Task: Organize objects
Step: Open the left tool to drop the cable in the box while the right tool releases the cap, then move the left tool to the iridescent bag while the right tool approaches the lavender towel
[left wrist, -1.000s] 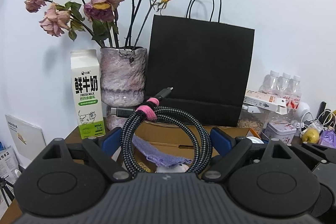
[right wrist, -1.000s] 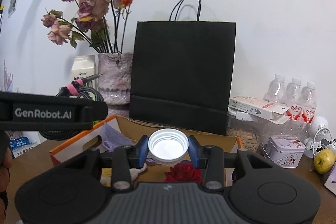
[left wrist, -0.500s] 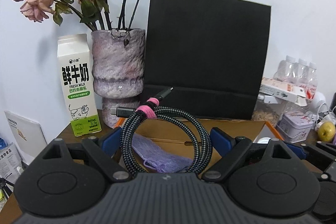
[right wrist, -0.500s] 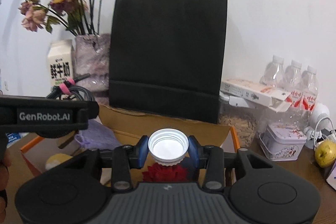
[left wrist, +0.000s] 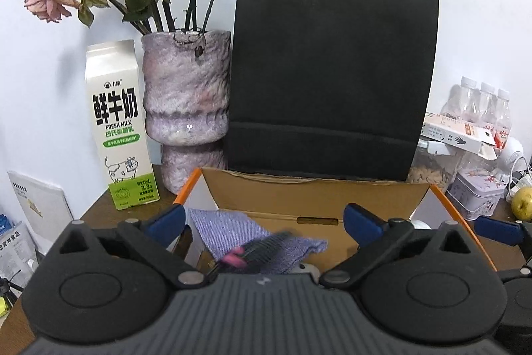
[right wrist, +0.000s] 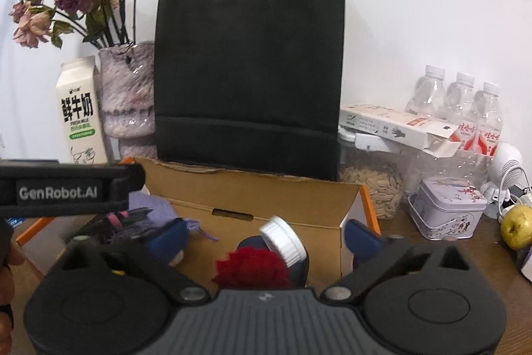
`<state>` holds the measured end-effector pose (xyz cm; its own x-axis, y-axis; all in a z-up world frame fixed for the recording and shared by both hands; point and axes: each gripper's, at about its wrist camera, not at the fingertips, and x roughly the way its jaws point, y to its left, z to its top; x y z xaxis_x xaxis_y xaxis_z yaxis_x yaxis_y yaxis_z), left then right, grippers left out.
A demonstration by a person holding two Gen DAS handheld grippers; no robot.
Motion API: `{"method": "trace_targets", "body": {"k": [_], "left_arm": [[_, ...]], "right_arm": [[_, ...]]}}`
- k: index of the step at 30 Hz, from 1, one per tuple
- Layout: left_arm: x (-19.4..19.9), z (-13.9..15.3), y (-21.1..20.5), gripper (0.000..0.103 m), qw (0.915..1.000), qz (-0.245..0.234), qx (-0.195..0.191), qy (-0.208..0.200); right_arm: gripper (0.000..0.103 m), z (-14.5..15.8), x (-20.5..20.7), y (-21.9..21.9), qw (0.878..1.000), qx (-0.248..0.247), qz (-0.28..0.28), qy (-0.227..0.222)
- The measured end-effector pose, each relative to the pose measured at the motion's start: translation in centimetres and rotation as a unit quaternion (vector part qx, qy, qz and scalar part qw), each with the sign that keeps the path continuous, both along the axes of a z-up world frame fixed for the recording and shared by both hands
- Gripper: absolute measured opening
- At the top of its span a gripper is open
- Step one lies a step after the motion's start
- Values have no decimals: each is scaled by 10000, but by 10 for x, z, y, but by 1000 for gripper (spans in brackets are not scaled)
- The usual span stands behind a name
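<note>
Since a second ago: both loads have left the jaws, the coiled cable (left wrist: 262, 250) from the left gripper (left wrist: 262, 218) and the white bottle cap (right wrist: 282, 240) from the right gripper (right wrist: 264, 233).
Left fingers: opening wide, blue pads touching nothing; the cable is below and between them, blurred, so whether it has landed yet is hard to say.
Right fingers: opening wide, nothing pressed; the cap sits tilted between them, clear of both pads.
Cable: braided black and grey cord, one coil, bound by one pink strap, over the purple cloth (left wrist: 229, 227).
Cap: round, ribbed plastic rim, one, just above the red rose (right wrist: 249, 266) inside the box.
Box: one open cardboard box (left wrist: 309, 193), brown corrugated walls with orange edges and a slot handle.
Cloth: one soft knitted piece, lilac, crumpled in the box's left part.
Behind the box: one matte black paper bag (left wrist: 332, 82) with cord handles; one mottled pink-grey vase (left wrist: 186, 102) of dried roses; one milk carton (left wrist: 118, 128).
Right side: three clear plastic bottles (right wrist: 465, 108), one lilac tin (right wrist: 449, 208), one yellow-green fruit (right wrist: 517, 227).
</note>
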<state>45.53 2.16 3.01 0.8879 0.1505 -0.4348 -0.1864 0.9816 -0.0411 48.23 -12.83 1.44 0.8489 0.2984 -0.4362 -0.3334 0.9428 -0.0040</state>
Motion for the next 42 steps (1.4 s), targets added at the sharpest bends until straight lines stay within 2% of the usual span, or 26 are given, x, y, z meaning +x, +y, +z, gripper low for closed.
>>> {"method": "trace_targets", "body": {"k": [10,19,29,42], "left_arm": [[-7,5,0,103,10000,10,-29,-77],[-29,15,3,103,9997,1,-82,-223],[-74,25,5,103,9994,-20,-86,-342],[-151,29,6,103,9992,-43,-45,-399]], "right_arm": [[103,4,-6,-1,10000,45,49,10],[103,14,-30,-4,9997,27,166,-158],[103,19,-69,-13,9993,17,269,-278],[103,23,-145,-33,9982,97,438,-405]]}}
